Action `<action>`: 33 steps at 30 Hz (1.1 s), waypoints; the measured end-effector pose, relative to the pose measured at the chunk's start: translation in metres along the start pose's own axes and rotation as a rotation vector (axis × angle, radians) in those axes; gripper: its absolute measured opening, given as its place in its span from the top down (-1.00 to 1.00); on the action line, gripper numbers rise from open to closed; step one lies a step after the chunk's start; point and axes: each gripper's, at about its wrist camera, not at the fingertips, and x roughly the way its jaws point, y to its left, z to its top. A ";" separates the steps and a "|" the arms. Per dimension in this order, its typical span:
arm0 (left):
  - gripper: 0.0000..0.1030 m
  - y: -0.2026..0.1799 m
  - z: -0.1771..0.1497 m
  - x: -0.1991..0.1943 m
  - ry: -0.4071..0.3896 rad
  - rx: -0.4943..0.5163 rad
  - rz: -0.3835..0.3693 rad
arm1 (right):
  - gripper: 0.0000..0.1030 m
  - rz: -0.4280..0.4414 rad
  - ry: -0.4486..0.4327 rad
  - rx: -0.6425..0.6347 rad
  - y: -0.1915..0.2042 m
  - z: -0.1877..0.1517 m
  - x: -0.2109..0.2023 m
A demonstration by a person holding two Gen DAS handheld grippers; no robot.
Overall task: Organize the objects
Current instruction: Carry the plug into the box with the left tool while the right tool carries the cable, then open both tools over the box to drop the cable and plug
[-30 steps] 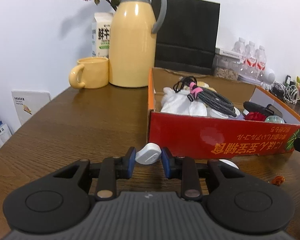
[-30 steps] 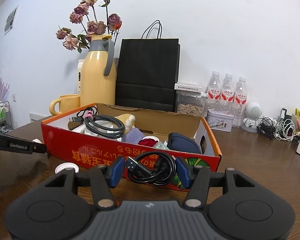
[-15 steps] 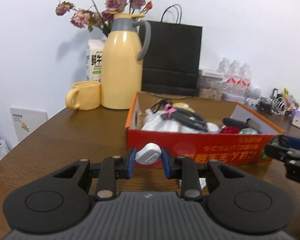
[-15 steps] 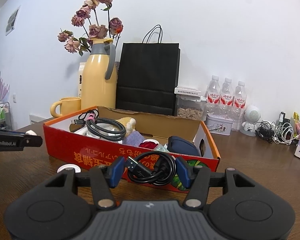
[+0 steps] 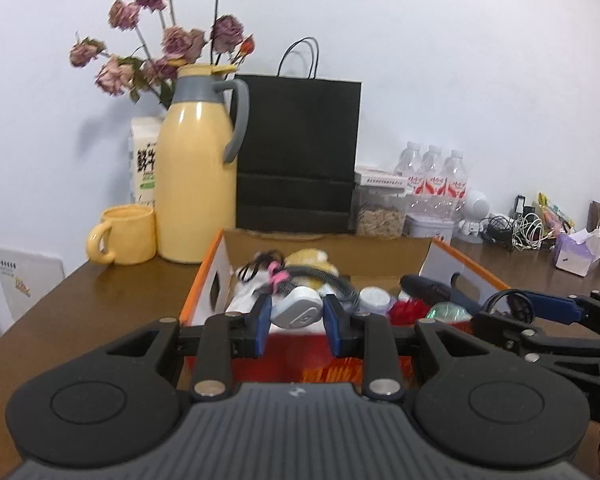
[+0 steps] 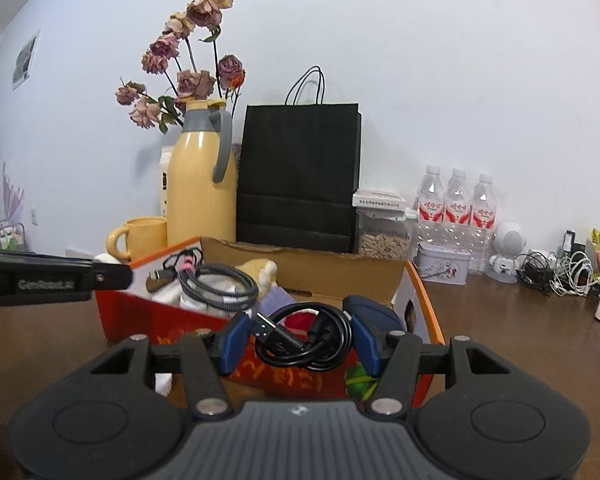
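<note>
Held a small white gadget [image 5: 298, 314] in the left gripper [image 5: 297, 320], jaws nearly shut and pressed on both its sides. Held a coiled black cable [image 6: 304, 340] in the right gripper [image 6: 298, 340], jaws about half open, blue pads snug on the loops. Hung the white gadget in the air at the near wall of the red box [image 5: 204, 276], about level with its rim. Hung the black cable just in front of the same box, low by the front wall; could not tell if it was past the rim yet.

Looked like the step of dropping both things into the box. Needed to go up a bit more first, so as not to bump the cardboard wall. Needed to move one hand at a time, as the two grippers were close side by side. Was best to aim for a gap, not on top of the braided cable [image 6: 216, 284] that lay inside already. Was wise to go down low over the pile, then open slowly. Should have kept the black loops together, or a loose end could have caught on the rim.
</note>
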 end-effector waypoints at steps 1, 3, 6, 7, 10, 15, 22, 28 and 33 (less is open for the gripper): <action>0.45 -0.002 0.004 0.003 -0.005 0.002 -0.002 | -0.06 0.005 -0.002 0.001 0.000 0.003 0.002; 0.45 -0.004 0.011 0.009 -0.014 0.002 -0.008 | -0.06 0.014 -0.007 0.002 0.001 0.010 0.008; 0.45 -0.009 0.020 0.022 -0.023 0.009 -0.010 | -0.06 0.019 -0.010 -0.001 0.001 0.021 0.019; 0.45 -0.009 0.023 0.027 -0.023 0.010 -0.008 | -0.06 0.019 -0.011 -0.003 0.002 0.024 0.023; 0.45 -0.010 0.030 0.044 -0.022 0.006 -0.006 | -0.06 0.015 -0.010 -0.008 0.002 0.035 0.039; 0.45 -0.008 0.041 0.074 -0.025 0.002 0.004 | -0.06 0.016 0.015 0.003 0.000 0.048 0.075; 0.45 0.003 0.033 0.111 0.029 -0.011 0.005 | -0.06 0.017 0.069 0.035 -0.005 0.035 0.117; 0.42 0.003 0.028 0.113 0.034 -0.004 0.004 | -0.06 0.016 0.102 0.034 -0.006 0.029 0.125; -0.92 0.002 0.027 0.099 -0.019 0.007 0.032 | -0.17 0.006 0.110 0.009 -0.005 0.025 0.120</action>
